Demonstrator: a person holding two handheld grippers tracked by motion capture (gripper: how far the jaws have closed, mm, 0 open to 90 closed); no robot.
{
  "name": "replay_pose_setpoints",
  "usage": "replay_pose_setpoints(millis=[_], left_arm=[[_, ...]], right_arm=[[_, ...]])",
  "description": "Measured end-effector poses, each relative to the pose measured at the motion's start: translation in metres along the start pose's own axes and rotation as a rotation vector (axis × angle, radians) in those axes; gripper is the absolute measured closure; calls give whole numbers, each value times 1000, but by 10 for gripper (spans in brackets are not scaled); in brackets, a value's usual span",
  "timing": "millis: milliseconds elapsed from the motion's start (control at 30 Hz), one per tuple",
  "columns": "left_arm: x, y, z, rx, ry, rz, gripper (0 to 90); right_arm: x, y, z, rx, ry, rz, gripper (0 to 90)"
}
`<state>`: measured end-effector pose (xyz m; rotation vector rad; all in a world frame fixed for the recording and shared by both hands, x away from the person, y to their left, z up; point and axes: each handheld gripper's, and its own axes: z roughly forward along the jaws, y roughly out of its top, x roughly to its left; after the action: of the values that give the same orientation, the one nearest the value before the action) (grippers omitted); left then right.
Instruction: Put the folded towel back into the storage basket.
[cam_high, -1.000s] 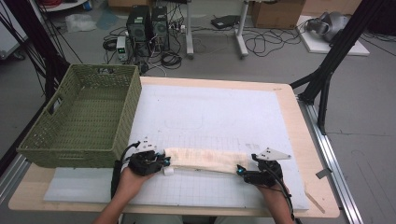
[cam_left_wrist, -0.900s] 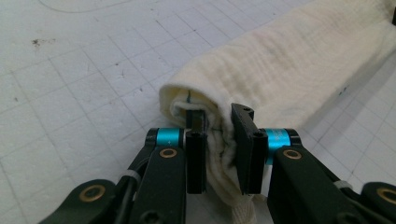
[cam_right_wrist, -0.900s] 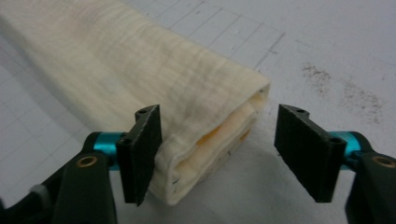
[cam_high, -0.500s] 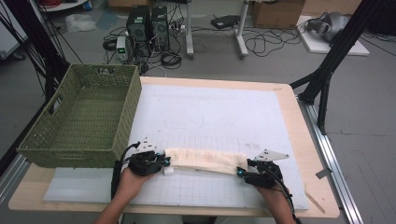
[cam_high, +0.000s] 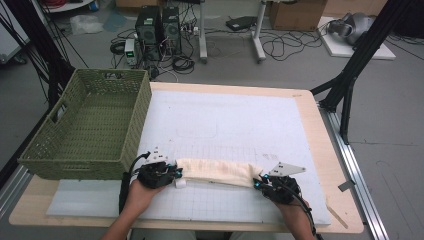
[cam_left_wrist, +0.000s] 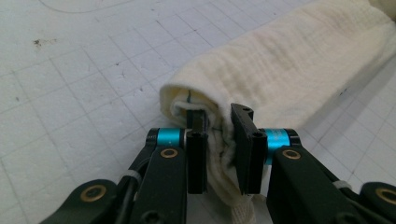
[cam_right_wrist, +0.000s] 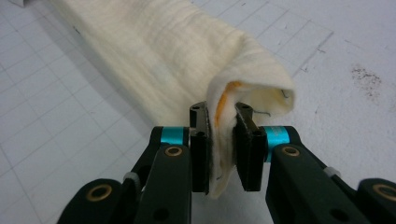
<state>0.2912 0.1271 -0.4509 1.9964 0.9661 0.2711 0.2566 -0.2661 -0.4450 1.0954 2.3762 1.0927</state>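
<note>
High view, cloth: You have a cream cloth (cam_high: 215, 171) folded into a long, narrow band, lying flat along the near part of the white gridded mat (cam_high: 230, 125) on the counter (cam_high: 320, 150). It runs crosswise, just to the right of the green wicker basket (cam_high: 87, 127), which sits at the counter's left edge.
High view, left hand: Your left hand (cam_high: 137, 192) comes in from the near edge and holds the left claw (cam_high: 172, 174) low and level at the cloth's end nearest the basket.
High view, right hand: Your right hand (cam_high: 292, 210) holds the right claw (cam_high: 257, 184) at the cloth's far end from the basket, also low and pointing inward at the band.
Left gripper view, cloth: The fabric (cam_left_wrist: 289, 79) looks soft and finely woven, doubled over so its end forms a rounded fold with layers tucked inside.
Left gripper view, claw: Your left claw (cam_left_wrist: 219, 154) is pinching the bunched end of the cloth, with both black jaws pressed against the fabric and a little cloth hanging below them.
Right gripper view, cloth: This end (cam_right_wrist: 177, 60) curls over like a hood, and an orange streak shows inside the fold.
Right gripper view, claw: Your right claw (cam_right_wrist: 223, 151) has just been closing, and its jaws now pinch the cloth's edge, the fabric squeezed thin between them above the mat.
</note>
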Motion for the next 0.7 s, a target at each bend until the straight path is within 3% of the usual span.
replay_pose_setpoints(millis=[167,300,700], left_arm=[[1,3,-5,-35,2,8,801],[-1,7,-9,-76,-9,18,811],[-5,15,-20,-150,-32,43,814]], right_arm=[[1,4,-2,9,-34,-16,792],[-2,5,-4,2,-46,4,792],[-7,12,-18,-60,-72,27,791]])
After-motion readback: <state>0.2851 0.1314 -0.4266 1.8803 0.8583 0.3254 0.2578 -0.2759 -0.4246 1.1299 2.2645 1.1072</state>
